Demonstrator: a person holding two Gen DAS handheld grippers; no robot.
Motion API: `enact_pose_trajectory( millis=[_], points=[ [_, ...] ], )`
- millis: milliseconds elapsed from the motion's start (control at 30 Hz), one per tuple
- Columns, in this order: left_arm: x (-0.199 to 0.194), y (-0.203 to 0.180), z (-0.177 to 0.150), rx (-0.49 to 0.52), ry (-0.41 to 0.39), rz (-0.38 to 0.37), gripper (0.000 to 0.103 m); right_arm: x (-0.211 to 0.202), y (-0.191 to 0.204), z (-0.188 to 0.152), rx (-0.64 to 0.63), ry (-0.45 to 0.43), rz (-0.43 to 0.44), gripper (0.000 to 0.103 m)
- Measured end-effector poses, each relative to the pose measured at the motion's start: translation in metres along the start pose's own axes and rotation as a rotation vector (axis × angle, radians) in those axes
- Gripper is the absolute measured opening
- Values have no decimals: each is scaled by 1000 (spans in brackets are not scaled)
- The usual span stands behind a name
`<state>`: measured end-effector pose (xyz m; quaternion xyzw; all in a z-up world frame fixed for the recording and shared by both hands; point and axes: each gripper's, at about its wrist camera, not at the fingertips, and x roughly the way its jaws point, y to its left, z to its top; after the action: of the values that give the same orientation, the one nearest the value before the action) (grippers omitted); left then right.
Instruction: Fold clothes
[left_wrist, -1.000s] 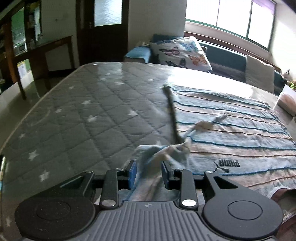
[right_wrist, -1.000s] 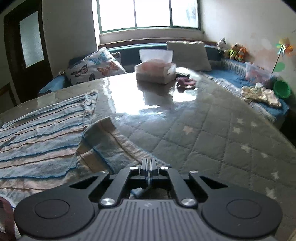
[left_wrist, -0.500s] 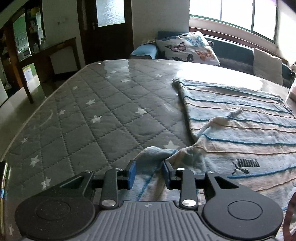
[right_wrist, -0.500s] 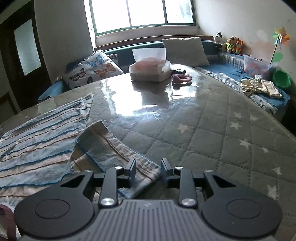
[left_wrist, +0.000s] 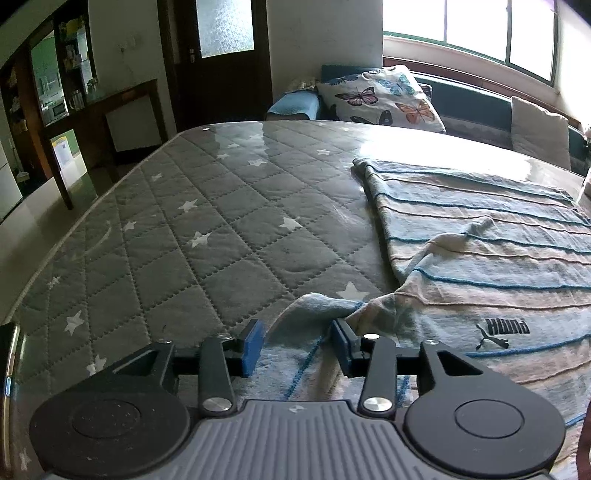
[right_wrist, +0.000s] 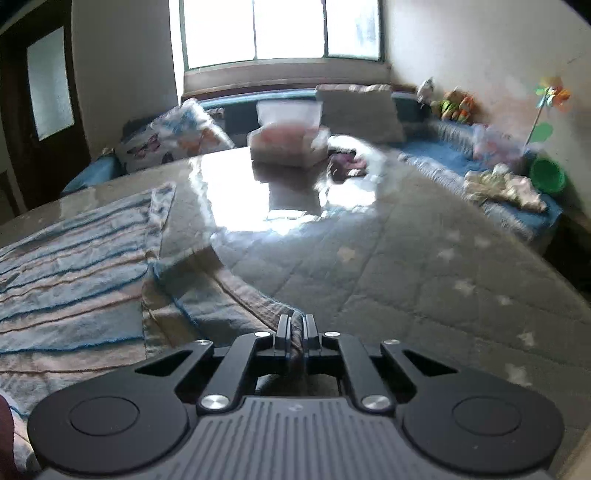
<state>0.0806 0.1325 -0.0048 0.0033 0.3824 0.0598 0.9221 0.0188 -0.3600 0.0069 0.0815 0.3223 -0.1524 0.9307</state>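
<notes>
On the quilted table (left_wrist: 207, 236) lay 1 striped garment (left_wrist: 480, 266) and 1 tissue box (right_wrist: 288, 146); behind the table were 2 cushions: 1 butterfly cushion (left_wrist: 380, 98), 1 plain cushion (right_wrist: 360, 110).

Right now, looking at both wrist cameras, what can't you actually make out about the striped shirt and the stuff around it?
- Striped shirt, left wrist view: near hem hidden under the left gripper, its fingers opening around a sleeve fold; right side cut off by the frame edge.
- Right wrist view: cloth below the right gripper, shut on a fold, is hidden by its body.
- Plastic box: motion blur hides its contents.
</notes>
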Motion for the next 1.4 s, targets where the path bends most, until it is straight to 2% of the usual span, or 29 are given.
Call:
enact_pose_trajectory(
  millis=[67,200,233,333,400,533,600,733,833,967,1100,1133,1267,1400],
  points=[
    [1,1,0,2,-4,2,48,-9,1,-1,-6,-20,-7,5],
    [2,4,0,-7,-5,4,53,-1,1,-10,-6,29,-23,9],
    [2,5,1,-9,-2,4,53,0,1,-9,-7,29,-31,12],
    [-1,6,2,-8,-2,6,54,-6,3,0,-25,8,-47,13],
    [-3,4,3,-6,-7,7,55,-11,10,10,-63,-15,-22,16],
    [-14,-1,6,-5,-32,-11,59,-10,33,27,-128,-38,103,16],
    [-19,-6,7,3,-41,-22,60,-2,47,33,-157,-32,163,16],
    [-28,-20,9,36,-54,-50,65,21,71,41,-202,-15,216,16],
    [-31,-32,8,64,-55,-76,67,38,78,40,-212,16,226,15],
    [-32,-50,3,99,-40,-119,69,51,71,30,-211,72,185,16],
    [-33,-73,-8,152,-21,-175,70,34,62,24,-233,67,180,16],
    [-34,-78,-10,163,-18,-189,70,28,62,23,-246,64,193,17],
    [-38,-101,-22,219,-18,-231,72,-2,77,16,-340,49,287,34],
    [-43,-117,-33,261,-20,-261,72,-22,102,-1,-442,76,421,35]
  ],
)
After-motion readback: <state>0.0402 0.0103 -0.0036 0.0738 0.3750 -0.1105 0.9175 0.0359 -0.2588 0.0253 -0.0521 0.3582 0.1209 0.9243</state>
